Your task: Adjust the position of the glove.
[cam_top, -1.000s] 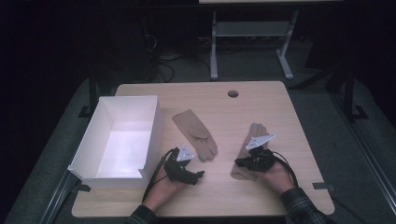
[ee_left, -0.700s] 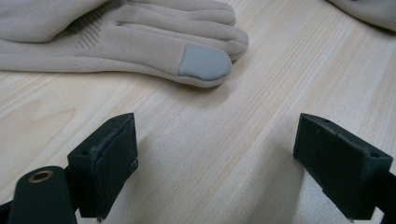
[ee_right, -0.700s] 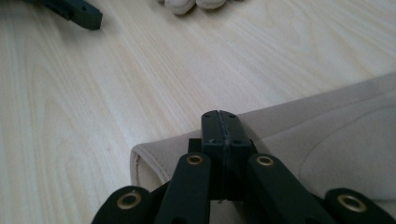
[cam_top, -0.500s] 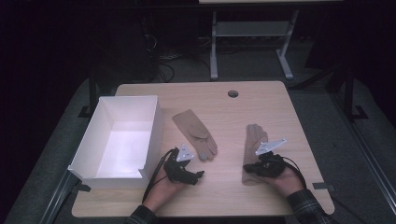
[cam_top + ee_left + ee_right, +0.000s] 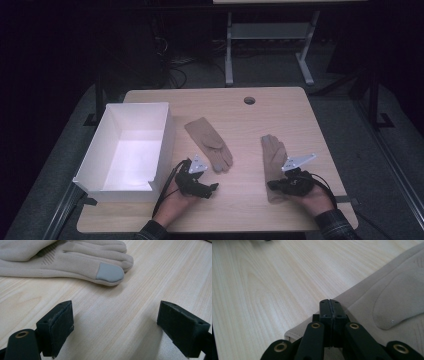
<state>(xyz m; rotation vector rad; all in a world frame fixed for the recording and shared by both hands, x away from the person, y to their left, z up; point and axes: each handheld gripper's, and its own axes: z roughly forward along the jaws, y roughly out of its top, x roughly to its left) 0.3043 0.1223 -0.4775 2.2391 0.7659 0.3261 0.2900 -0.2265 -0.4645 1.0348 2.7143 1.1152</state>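
Two gloves and one box [image 5: 100,165] lie here; the right gripper [image 5: 329,305], at five o'clock, pinches one glove [image 5: 387,300]'s cuff.

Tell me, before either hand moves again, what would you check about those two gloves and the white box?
1. Right gripper shut on the right glove at its cuff edge: cannot tell if cloth is pinched.
2. Left gripper open, nothing between the jaws: ok.
3. Left glove lying flat just ahead of the left gripper, grey fingertip patch nearest: ok.
4. White box open on top, nothing seen inside: ok.
5. Bare table between the gloves and the box: ok.
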